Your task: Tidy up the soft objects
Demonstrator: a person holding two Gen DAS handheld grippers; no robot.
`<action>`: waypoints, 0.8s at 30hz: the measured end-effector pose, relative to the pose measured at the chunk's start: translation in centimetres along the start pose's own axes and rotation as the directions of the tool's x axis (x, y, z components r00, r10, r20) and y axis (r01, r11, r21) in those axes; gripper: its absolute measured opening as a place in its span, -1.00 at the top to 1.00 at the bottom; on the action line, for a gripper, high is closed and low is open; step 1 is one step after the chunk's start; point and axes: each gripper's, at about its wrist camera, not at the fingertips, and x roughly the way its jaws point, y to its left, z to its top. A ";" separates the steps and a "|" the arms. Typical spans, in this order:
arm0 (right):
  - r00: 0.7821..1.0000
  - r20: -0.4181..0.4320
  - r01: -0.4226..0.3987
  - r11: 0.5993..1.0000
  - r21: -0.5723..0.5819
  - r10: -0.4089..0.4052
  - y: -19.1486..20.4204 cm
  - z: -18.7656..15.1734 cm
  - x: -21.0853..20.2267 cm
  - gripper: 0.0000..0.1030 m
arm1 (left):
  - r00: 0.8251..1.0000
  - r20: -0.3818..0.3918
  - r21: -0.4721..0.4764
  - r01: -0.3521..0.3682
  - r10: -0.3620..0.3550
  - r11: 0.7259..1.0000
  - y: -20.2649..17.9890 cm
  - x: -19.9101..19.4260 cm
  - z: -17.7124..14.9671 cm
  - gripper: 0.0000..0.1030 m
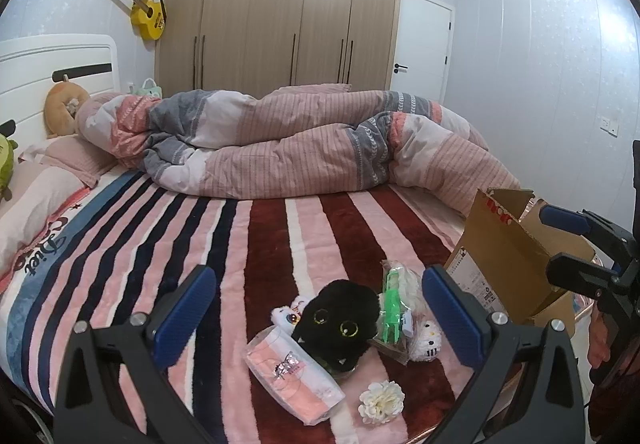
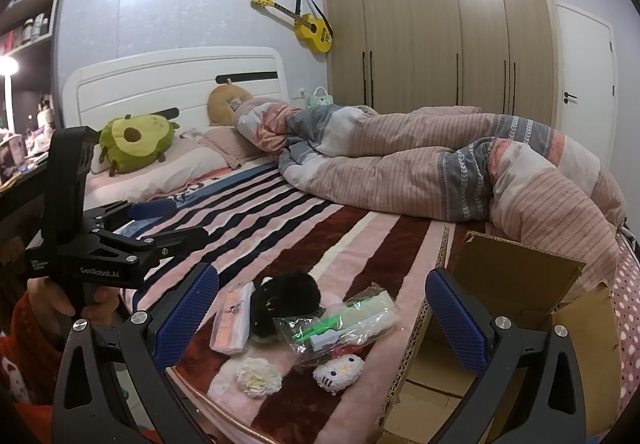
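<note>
1. Left gripper [image 1: 318,318]: jaws spread wide, nothing between them. It hangs above the near edge of the bed, directly over the toy cluster.
2. Right gripper [image 2: 322,318]: also wide and empty, held further right, half over the open brown cardboard box [image 2: 516,296].
3. Nearest item: the cream fabric flower [image 1: 381,402], at the near edge of the striped plush blanket [image 1: 280,244].
4. Just beyond, left to right: the pink-and-white wrapped tissue pack [image 1: 292,378], long axis running near-right to far-left; the black plush cat with yellow eyes [image 1: 340,318], touching the pack; the clear plastic bag with green contents [image 1: 394,310]; the small white kitten-face plush [image 1: 427,342].
5. Key relation: the black cat sits centred between the left gripper's fingers, so the left is judged better placed for it. The box lies to the right of the cluster, on the right gripper's side.
6. Far: the rumpled pink-and-grey striped duvet [image 1: 300,148], well apart from the cluster.
</note>
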 end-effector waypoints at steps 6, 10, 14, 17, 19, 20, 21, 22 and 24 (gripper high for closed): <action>1.000 0.000 -0.003 1.000 0.005 0.003 -0.2 0.0 0.0 -1.00 | 1.000 0.000 -0.001 -0.002 0.002 1.000 0.0 0.0 0.0 -0.99; 1.000 -0.001 -0.003 1.000 0.006 0.003 -0.2 0.0 0.1 -1.00 | 1.000 0.001 -0.003 -0.005 0.005 1.000 0.3 0.0 0.1 -0.99; 1.000 -0.001 -0.005 1.000 0.008 0.005 -0.2 0.0 0.1 -1.00 | 1.000 0.003 -0.001 -0.004 0.004 1.000 0.2 0.1 0.1 -0.99; 1.000 -0.001 -0.004 1.000 0.009 0.004 -0.2 0.1 0.1 -1.00 | 1.000 0.004 0.003 -0.008 0.008 1.000 0.1 0.1 0.2 -0.99; 1.000 -0.002 -0.003 1.000 0.009 0.003 -0.2 0.1 0.1 -1.00 | 1.000 0.003 0.002 -0.007 0.007 1.000 0.2 0.1 0.2 -0.99; 1.000 -0.002 -0.003 1.000 0.009 0.003 -0.3 0.1 0.0 -1.00 | 1.000 0.004 0.001 -0.006 0.006 1.000 0.2 0.1 0.2 -0.99; 1.000 -0.002 -0.004 1.000 0.009 0.004 -0.3 0.1 0.1 -1.00 | 1.000 0.004 0.000 -0.006 0.006 1.000 0.2 0.1 0.2 -0.99; 1.000 -0.003 -0.005 1.000 0.010 0.005 -0.3 0.1 0.0 -1.00 | 1.000 0.003 0.002 -0.008 0.008 1.000 0.1 0.1 0.2 -0.99; 1.000 -0.004 -0.006 1.000 0.014 0.006 -0.3 0.1 0.2 -1.00 | 1.000 0.003 0.003 -0.009 0.009 1.000 0.1 0.1 0.2 -0.99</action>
